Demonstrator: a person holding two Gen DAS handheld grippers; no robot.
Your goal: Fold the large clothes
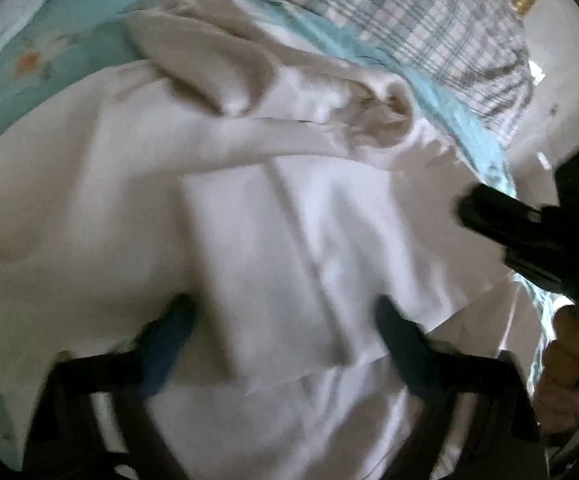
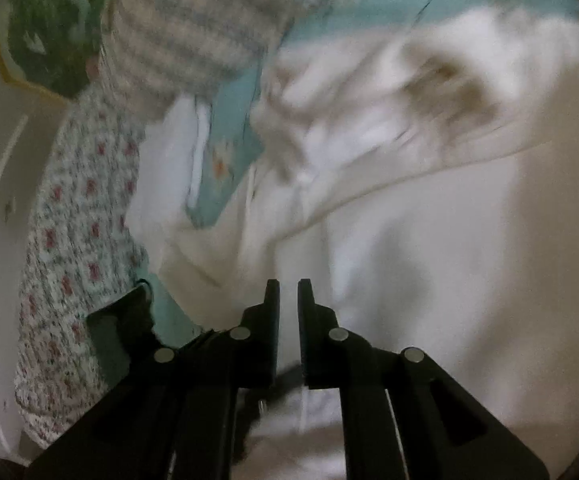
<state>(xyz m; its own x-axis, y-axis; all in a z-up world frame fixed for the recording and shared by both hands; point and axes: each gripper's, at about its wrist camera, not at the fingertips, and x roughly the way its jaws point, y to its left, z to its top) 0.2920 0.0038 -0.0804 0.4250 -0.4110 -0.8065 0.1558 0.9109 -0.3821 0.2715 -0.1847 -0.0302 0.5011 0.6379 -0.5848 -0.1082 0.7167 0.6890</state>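
A large white garment lies spread on the bed, its sleeve folded across the chest. The left tool hangs over the lower panel, jaws apart, holding nothing. The right tool is nearly closed and empty near the garment's side edge. Best practice, in my judgement: pinch one layer at the hem corners, lift evenly, fold toward the collar.

1. Both views are dim, with soft, flat light and no glare.
2. Motion blur smears the pale garment beyond the left tongs.
3. Fisheye bending curves the edges; dark vignette rings each frame.
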